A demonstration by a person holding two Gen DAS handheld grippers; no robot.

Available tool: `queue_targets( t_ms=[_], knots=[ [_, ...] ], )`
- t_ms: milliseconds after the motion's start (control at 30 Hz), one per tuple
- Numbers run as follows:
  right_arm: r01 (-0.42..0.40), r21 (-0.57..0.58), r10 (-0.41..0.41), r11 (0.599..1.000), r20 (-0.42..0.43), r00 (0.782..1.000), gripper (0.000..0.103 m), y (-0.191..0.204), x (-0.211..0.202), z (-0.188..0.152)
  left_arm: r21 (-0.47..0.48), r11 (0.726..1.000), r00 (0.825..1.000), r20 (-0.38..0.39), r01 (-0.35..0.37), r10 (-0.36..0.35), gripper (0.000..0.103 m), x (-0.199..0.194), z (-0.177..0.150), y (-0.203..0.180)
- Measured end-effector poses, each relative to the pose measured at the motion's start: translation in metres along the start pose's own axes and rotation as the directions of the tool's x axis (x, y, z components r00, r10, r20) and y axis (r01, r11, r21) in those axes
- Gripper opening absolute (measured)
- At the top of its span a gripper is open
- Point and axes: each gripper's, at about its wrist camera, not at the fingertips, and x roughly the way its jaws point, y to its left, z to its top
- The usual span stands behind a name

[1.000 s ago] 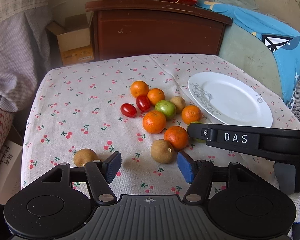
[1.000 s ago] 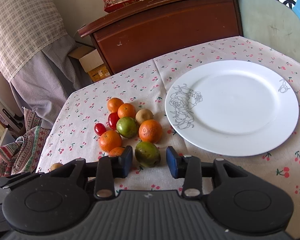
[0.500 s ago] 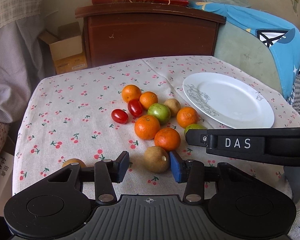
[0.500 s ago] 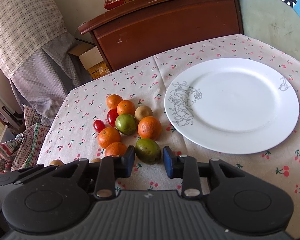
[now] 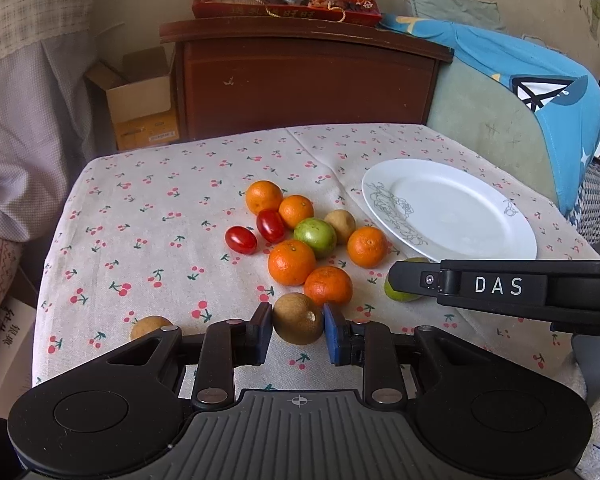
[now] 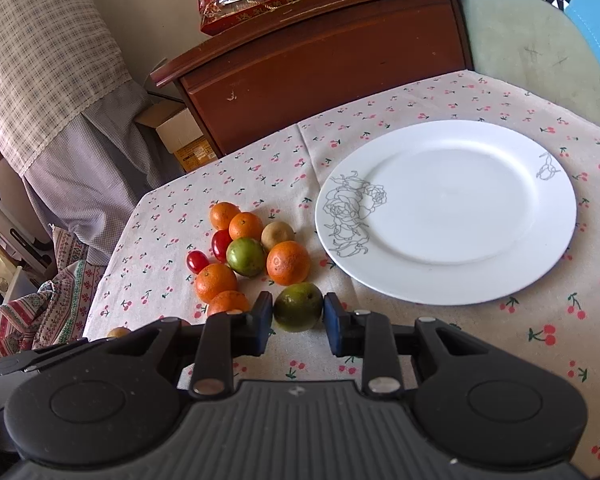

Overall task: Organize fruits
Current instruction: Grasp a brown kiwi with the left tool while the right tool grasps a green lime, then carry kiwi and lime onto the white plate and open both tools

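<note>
A cluster of oranges [image 5: 291,262], two cherry tomatoes [image 5: 241,239], a green fruit [image 5: 315,237] and brown fruits lies mid-table. My left gripper [image 5: 297,327] has closed its blue pads on a brown fruit [image 5: 298,318] at the cluster's near edge. My right gripper [image 6: 297,318] has closed its pads on a dark green fruit [image 6: 299,306] just left of the white plate [image 6: 446,210]. The plate [image 5: 448,209] holds nothing. Another brown fruit [image 5: 151,326] lies alone at the near left.
The table carries a cherry-print cloth [image 5: 148,216]. A brown wooden cabinet [image 5: 300,80] with a red snack pack stands behind it, a cardboard box [image 5: 140,100] to its left. A green chair with blue cloth [image 5: 540,92] stands right.
Both grippers moved forward and narrowed. The left pads now touch the brown fruit on both sides; the right pads now touch the dark green fruit.
</note>
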Motion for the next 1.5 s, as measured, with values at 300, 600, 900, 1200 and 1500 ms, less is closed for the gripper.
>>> queue_targets(
  t_ms=[300,600,900,1200,1500],
  knots=[
    [-0.006,0.018,0.005,1.0,0.065,0.998,0.028,-0.005,-0.026,0.009,-0.031,0.997,0.997,0.035,0.072,-0.071,0.025,-0.008,0.011,-0.011],
    [0.041,0.098,-0.054,0.994,0.137,0.989,0.028,-0.033,-0.045,0.019,-0.031,0.981,0.98,0.061,0.191,-0.188,0.025,0.0,0.031,-0.037],
    [0.08,0.21,-0.107,0.975,0.123,0.987,0.028,-0.061,-0.039,0.015,-0.025,0.973,0.973,0.037,0.229,-0.228,0.025,0.028,0.041,-0.052],
    [0.116,0.276,-0.156,0.954,0.126,0.98,0.031,-0.074,-0.036,0.015,-0.019,0.97,0.97,0.018,0.242,-0.242,0.026,0.051,0.045,-0.063],
    [0.136,0.303,-0.186,0.943,0.143,0.972,0.036,-0.078,-0.041,0.018,-0.052,0.974,0.975,0.029,0.219,-0.218,0.043,0.049,0.051,-0.06]
  ],
)
